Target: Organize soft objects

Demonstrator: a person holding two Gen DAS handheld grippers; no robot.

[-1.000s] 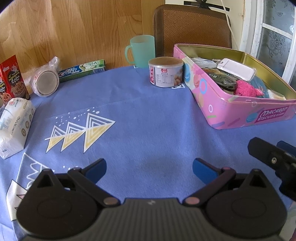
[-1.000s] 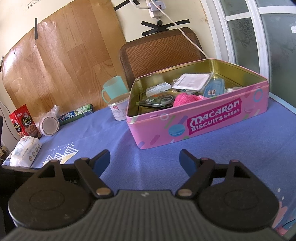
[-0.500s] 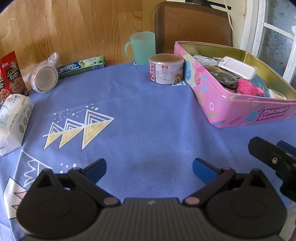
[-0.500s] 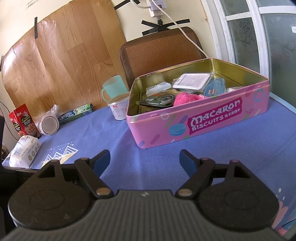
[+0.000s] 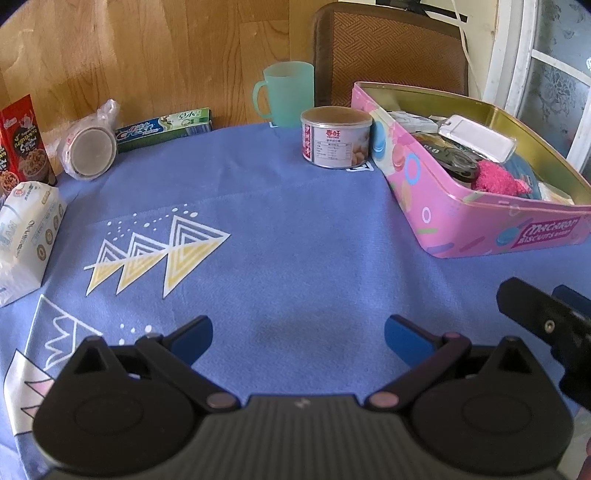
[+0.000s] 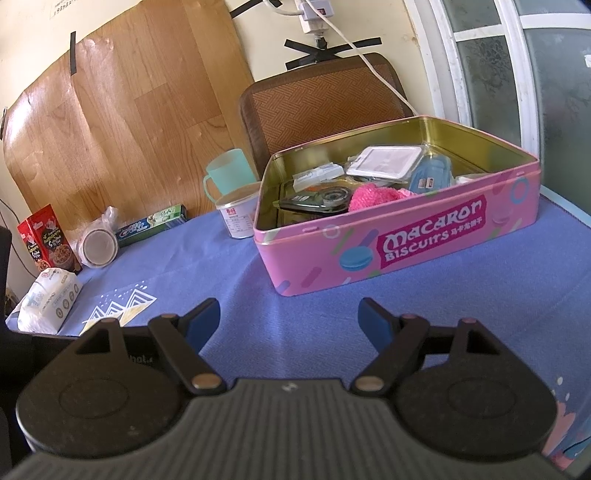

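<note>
While both grippers gape empty | left view alone shows right gripper | right view: wall plug

A blue printed tablecloth is spread across the middle of both frames. At the right of the left wrist view, an open pink biscuit tin is set on it; inside, a pink fluffy cloth is lodged beside a black tape dispenser, with a white flat case propped behind them. Just left of the tin a short round can is placed, and behind it a green plastic mug. Along the upper left edge a toothpaste box, a bagged roll of tape and a red snack box are lined up, with a white tissue pack before them. A brown woven chair back is seen behind the tin.
</note>
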